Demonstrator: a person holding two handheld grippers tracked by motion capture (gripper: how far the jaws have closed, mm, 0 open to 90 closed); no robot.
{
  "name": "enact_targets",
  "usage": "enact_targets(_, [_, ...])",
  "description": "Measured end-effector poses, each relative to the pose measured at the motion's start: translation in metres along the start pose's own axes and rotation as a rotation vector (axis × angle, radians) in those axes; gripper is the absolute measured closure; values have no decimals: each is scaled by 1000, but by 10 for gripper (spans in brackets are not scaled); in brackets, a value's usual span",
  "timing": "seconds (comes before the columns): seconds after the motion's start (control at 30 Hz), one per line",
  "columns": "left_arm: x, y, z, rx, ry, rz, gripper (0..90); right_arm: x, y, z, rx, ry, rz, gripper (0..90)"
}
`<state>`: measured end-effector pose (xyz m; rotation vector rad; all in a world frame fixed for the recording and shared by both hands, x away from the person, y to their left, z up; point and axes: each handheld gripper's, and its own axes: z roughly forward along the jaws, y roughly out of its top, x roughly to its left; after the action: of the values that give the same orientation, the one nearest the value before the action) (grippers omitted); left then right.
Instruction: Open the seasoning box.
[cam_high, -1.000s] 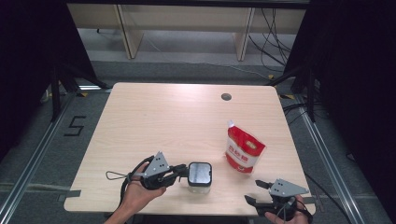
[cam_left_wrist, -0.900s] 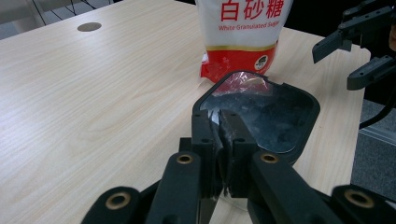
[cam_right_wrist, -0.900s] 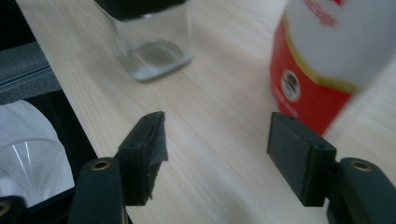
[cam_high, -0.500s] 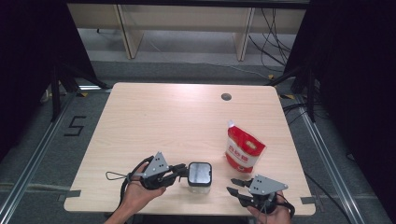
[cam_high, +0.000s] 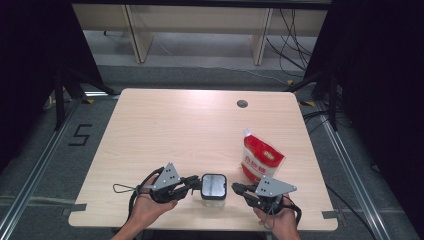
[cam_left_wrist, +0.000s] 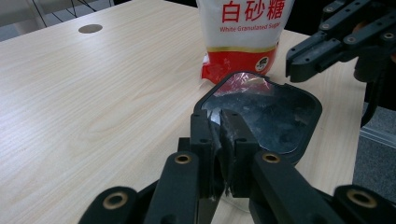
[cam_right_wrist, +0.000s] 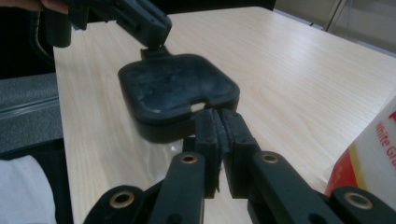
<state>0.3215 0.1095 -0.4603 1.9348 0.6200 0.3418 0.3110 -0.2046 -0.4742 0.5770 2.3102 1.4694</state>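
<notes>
black-lidded jar (cam_high: 213, 186) pinched by left gripper (cam_high: 196, 183), right gripper (cam_high: 237, 188) closed beside it

Clear jar (cam_high: 213, 192), black square lid on, upright, table's near edge.

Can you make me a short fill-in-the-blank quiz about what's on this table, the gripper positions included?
1. The left gripper is shut on the container's black ____.
2. The bag of sugar is red and ____.
3. The right gripper, with nothing between its jaws, is ____.
4. On the table, the container sits ____ the two grippers.

Missing words: lid; white; shut; between
</notes>
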Motion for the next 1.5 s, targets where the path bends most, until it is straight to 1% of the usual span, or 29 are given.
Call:
enact_targets(0.03, [0,0,0,-1,2,4,833,-1,1,0,0,-1,6,879])
enact_targets(0.13, [1,0,0,2,-2,11,833,-1,3,4,-42,16,-3,892])
enact_targets(0.17, [1,1,0,1,-3,17,832,-2,5,5,-41,29,-17,897])
enact_targets(0.2, [1,1,0,1,-2,21,832,-1,5,6,-47,21,-3,898])
enact_targets(0.23, [0,0,0,0,2,12,832,-2,6,7,-46,33,-13,899])
enact_targets(0.27, [1,0,0,0,0,18,833,-2,6,8,-43,39,-9,899])
enact_targets(0.33, [0,0,0,1,0,1,833,-2,7,11,-52,41,-9,900])
enact_targets(0.4, [1,0,0,-2,-2,13,832,-2,7,14,-57,45,-24,900])
enact_targets(0.47, [1,0,0,0,-1,13,833,-1,7,16,-67,45,-19,900])
enact_targets(0.5, [1,0,0,0,1,11,833,-2,8,17,-56,52,-20,900])
enact_targets(0.63, [1,0,-1,0,-1,11,832,-4,6,20,-61,70,-18,900])
enact_targets(0.67, [2,0,-1,-1,-5,22,831,-4,6,21,-61,89,-12,900])
enact_targets(0.73, [2,0,0,-1,-3,13,830,-4,6,21,-61,92,-17,900])
enact_targets(0.77, [2,0,0,-1,-3,15,830,-4,6,20,-53,79,-13,900])
enact_targets(0.83, [3,-1,-1,-4,-5,27,830,-5,5,21,-69,81,-7,900])
enact_targets(0.87, [2,-2,-1,-8,-4,5,830,-6,5,20,-56,96,-4,900])
enact_targets(0.9, [2,-2,0,-12,-5,-6,830,-6,4,20,-62,101,-1,900])
enact_targets(0.97, [2,-2,0,-12,-4,-9,830,-7,4,20,-66,101,-7,900])
enact_targets(1.0, [3,-2,0,-14,-6,7,830,-7,3,20,-67,105,-6,900])
enact_targets(1.03, [3,-3,0,-17,-6,3,830,-7,3,20,-66,104,-4,900])
enact_targets(1.07, [3,-3,-1,-17,-6,3,830,-6,3,21,-79,115,1,900])
enact_targets(1.13, [3,-3,0,-18,-7,4,830,-7,2,20,-73,106,-2,900])
enact_targets(1.17, [3,-3,-1,-17,-7,6,830,-7,2,21,-89,104,-1,900])
enact_targets(1.23, [3,-4,-1,-23,-6,-1,830,-7,2,20,-76,116,-1,900])
enact_targets(1.3, [4,-4,0,-26,-10,-9,830,-8,1,20,-81,107,-5,900])
enact_targets(1.33, [3,-4,0,-25,-10,-20,830,-8,1,21,-81,114,-11,900])
enact_targets(1.37, [4,-4,0,-26,-13,-9,830,-8,1,21,-81,114,-7,900])
enact_targets(1.43, [5,-4,-1,-27,-15,-5,830,-7,1,22,-100,100,-6,900])
enact_targets(1.5, [5,-4,-1,-28,-15,-1,830,-7,0,22,-101,103,-7,900])
